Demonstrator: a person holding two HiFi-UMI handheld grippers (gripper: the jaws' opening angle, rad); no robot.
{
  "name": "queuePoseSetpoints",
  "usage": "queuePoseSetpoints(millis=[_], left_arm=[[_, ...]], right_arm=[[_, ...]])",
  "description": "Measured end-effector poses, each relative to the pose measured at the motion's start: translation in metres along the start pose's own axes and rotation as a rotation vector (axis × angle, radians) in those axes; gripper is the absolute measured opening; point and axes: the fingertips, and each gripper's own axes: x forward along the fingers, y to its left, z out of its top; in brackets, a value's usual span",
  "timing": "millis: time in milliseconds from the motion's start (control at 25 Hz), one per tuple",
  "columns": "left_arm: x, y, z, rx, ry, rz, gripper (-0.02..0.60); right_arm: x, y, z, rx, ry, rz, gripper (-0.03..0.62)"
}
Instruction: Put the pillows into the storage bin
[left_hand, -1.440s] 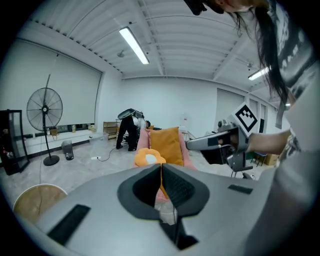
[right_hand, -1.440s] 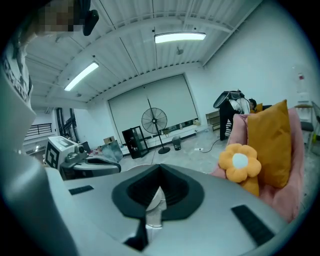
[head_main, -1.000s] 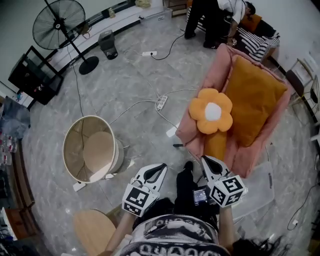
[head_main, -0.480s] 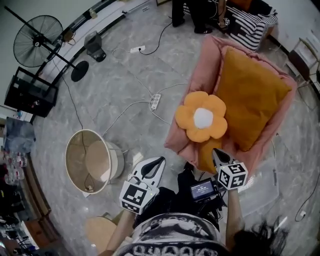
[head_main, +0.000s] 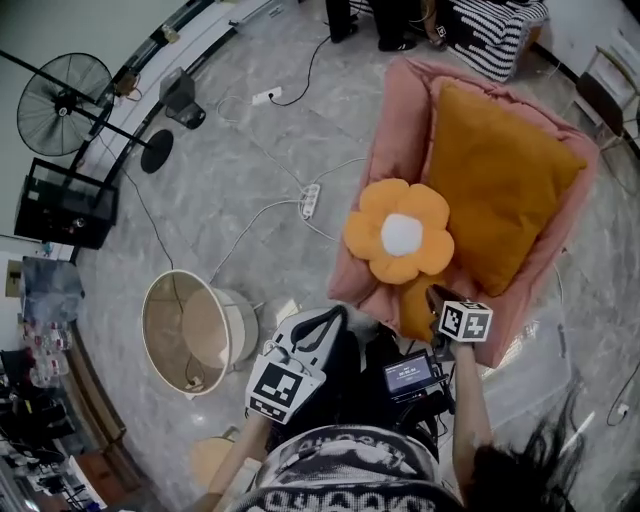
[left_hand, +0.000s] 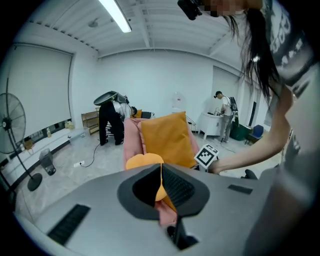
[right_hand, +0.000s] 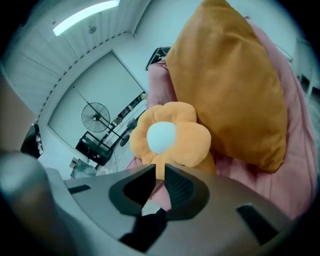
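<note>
Your right gripper (head_main: 438, 296) (right_hand: 160, 168) has just been opening. Its jaws stand a narrow slit apart with nothing between them. The flower pillow (head_main: 400, 232) (right_hand: 167, 135) lies just ahead of its tips, at the front edge of the pink armchair (head_main: 398, 130), against the big orange pillow (head_main: 500, 180). Your left gripper (head_main: 335, 313) (left_hand: 161, 168) is pressed together and empty, between the armchair and the round storage bin (head_main: 146, 318) on the floor.

bin mouth: storage bin (head_main: 165, 330) open upward, unblocked
floor: power strip (head_main: 310, 200), cables (head_main: 250, 225) between bin and sofa (head_main: 400, 110)
sofa edge: flower pillow (head_main: 398, 232) overhangs
</note>
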Motion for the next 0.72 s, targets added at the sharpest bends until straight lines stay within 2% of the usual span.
queuePoseSetpoints(millis=[200,400,560,680,720], left_arm=[[0.018,0.002,0.003,0.05,0.037,-0.071,0.014],[0.028,0.003,-0.002,0.089,0.063,-0.142,0.014],[0.03,0.027,-0.013,0.095,0.098,-0.152,0.014],[0.029,0.046,-0.021,0.087,0.12,-0.152,0.014],[0.029,0.053,-0.024,0.086,0.125,-0.153,0.014]], right_arm=[[0.024,-0.035,-0.001,0.255,-0.059,-0.032,0.165],[0.051,-0.061,-0.003,0.383,-0.119,-0.036,0.325],[0.078,-0.068,-0.002,0.536,-0.194,-0.03,0.35],[0.093,-0.071,0.003,0.587,-0.237,-0.042,0.348],[0.098,-0.074,0.004,0.592,-0.243,-0.061,0.312]])
